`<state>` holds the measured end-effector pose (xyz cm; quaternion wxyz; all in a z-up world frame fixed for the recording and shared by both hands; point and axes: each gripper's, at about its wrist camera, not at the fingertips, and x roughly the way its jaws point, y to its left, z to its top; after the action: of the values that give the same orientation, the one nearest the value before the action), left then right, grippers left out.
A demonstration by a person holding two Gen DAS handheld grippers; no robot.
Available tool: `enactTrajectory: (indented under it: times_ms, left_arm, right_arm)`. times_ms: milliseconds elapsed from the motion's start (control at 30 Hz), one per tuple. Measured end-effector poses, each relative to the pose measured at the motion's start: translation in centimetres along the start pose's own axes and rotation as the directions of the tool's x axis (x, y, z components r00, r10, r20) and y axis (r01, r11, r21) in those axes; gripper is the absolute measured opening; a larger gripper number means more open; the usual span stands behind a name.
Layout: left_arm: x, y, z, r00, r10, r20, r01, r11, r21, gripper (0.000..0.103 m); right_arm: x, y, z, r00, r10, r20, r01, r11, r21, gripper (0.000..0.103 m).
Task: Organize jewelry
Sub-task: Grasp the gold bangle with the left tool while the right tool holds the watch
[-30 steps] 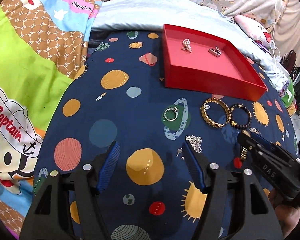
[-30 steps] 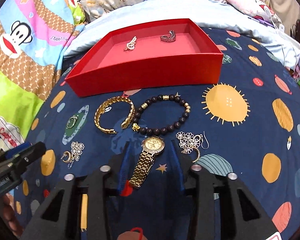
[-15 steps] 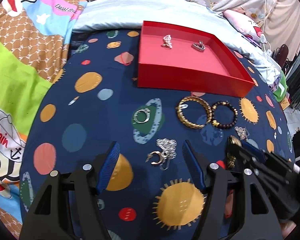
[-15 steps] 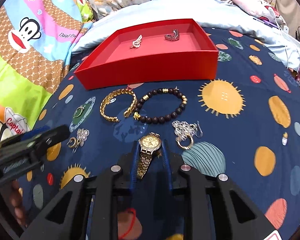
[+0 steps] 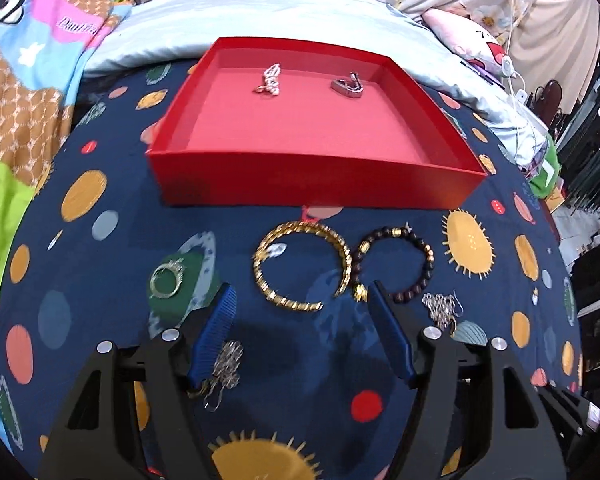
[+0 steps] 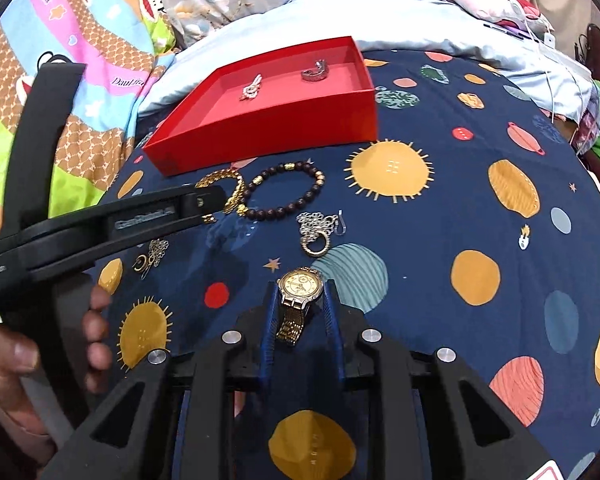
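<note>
My right gripper (image 6: 299, 312) has its blue pads pinched on the gold watch (image 6: 299, 298), gripping the band just below the dial, with the face sticking out past the fingertips over the navy planet-print cloth (image 6: 440, 216). My left gripper (image 5: 302, 336) stands about halfway open with nothing between its pads; its left pad sits just beside a small silver chain earring (image 5: 226, 368), which I cannot say it touches.

Just beyond the left gripper's tips lie the gold bangle (image 5: 302, 266) and, touching it on the right, the dark beaded bracelet (image 5: 396, 264). A silver ring (image 5: 166, 280) rests on a green planet to the left, and a silver flower-link earring (image 5: 442, 308) lies near the right pad.

The red tray (image 5: 312, 184) sits at the far side of the cloth, just past the bangle. Inside it, toward the far wall, are a sparkly silver piece (image 5: 270, 80) on the left and a dark silver clip-like piece (image 5: 348, 84) on the right (well apart).

In the right wrist view, a hand (image 6: 40, 356) grips the left tool's handle at the near left.
</note>
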<state>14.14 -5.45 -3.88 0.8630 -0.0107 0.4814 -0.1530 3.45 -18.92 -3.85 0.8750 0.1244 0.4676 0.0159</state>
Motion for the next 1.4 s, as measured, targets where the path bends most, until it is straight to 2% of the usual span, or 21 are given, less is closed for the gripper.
enactTrajectory:
  times_ms: [233, 633, 1033, 1067, 1400]
  left_arm:
    - [1.8, -0.7, 0.5, 0.999, 0.030, -0.010, -0.030, 0.999, 0.030, 0.061]
    - [1.3, 0.4, 0.6, 0.995, 0.091, 0.034, -0.093, 0.994, 0.056, 0.061]
    - [2.0, 0.2, 0.4, 0.993, 0.110, 0.029, -0.112, 0.992, 0.064, 0.059]
    - [2.0, 0.2, 0.4, 0.993, 0.115, 0.031, -0.117, 0.991, 0.064, 0.056]
    - [1.3, 0.4, 0.3, 0.998, 0.061, 0.016, -0.061, 0.998, 0.035, 0.055]
  right_arm:
    - [0.3, -0.8, 0.0, 1.000, 0.018, -0.006, -0.018, 1.000, 0.023, 0.021]
    - [0.5, -1.3, 0.1, 0.999, 0.033, -0.010, -0.033, 0.999, 0.039, 0.021]
    - [0.9, -1.1, 0.2, 0.999, 0.032, -0.017, -0.031, 0.999, 0.032, 0.021]
    - [0.9, -1.1, 0.2, 0.999, 0.032, -0.017, -0.031, 0.999, 0.032, 0.021]
    - [0.6, -0.9, 0.3, 1.000, 0.029, -0.005, -0.029, 0.999, 0.024, 0.021]
